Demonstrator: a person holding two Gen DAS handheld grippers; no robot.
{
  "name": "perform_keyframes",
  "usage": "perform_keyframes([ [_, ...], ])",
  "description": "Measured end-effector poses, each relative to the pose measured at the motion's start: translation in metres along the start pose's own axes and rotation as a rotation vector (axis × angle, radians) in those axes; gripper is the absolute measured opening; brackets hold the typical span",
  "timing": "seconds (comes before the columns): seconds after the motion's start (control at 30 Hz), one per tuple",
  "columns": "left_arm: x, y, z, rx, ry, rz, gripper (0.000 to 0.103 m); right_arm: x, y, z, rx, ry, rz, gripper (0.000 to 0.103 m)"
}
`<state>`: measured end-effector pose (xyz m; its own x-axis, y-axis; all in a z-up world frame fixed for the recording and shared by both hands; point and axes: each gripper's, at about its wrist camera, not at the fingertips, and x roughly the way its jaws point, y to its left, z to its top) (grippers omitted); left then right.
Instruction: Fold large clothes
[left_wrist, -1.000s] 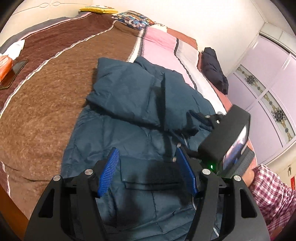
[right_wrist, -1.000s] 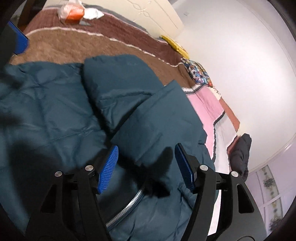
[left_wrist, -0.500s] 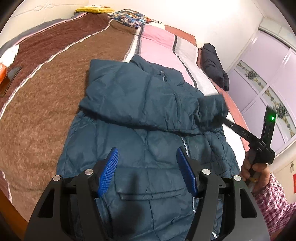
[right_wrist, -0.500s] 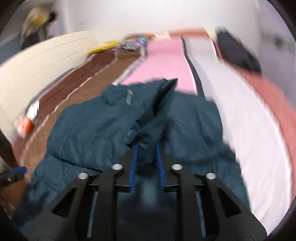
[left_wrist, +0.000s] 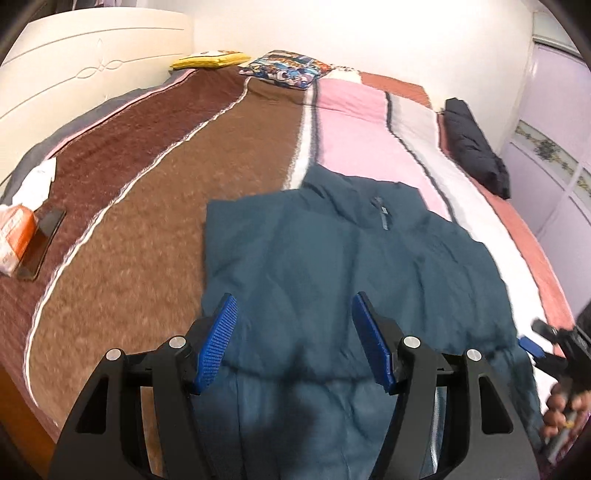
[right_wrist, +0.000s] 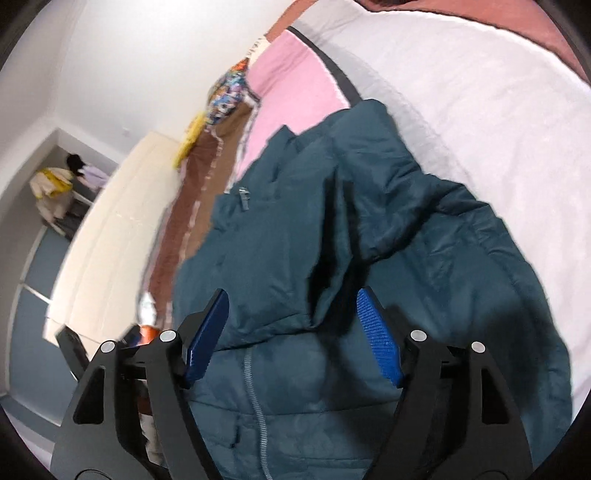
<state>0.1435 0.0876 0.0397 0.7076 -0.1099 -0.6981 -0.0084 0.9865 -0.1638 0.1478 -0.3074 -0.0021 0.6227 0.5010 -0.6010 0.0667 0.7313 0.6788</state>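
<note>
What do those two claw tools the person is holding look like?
Both alike: the left gripper and right gripper are matte black frames with triangular cut-outs and silver round screw heads. Each has two fingers carrying ribbed bright blue pads. No cables show.

Your right tool (right_wrist: 291, 332) just popped wide, nothing pinched, hovering over the teal jacket (right_wrist: 332, 258), sleeve folded across it, on the bed (right_wrist: 461, 92).

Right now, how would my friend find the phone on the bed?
Start at the big bed with the striped blanket, whose middle holds the teal puffer jacket. Go across the brown stripes toward the cream headboard. There lies the phone, beside an orange and white packet: it is the only flat, black, shiny slab.
</note>
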Motion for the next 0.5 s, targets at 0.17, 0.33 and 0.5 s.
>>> perform_keyframes([
  [0.17,0.039,0.001,0.008,-0.002,0.024,0.09,0.061,0.032,0.004,-0.005,-0.001,0.093,-0.014,0.04],
  [0.33,0.041,0.0,0.004,-0.058,0.026,0.069,0.06,0.01,0.005,0.002,-0.053,0.032,-0.049,0.006],
  [0.5,0.045,-0.006,0.008,-0.027,0.018,0.083,0.06,-0.014,-0.022,0.003,-0.031,-0.001,-0.106,0.006],
])
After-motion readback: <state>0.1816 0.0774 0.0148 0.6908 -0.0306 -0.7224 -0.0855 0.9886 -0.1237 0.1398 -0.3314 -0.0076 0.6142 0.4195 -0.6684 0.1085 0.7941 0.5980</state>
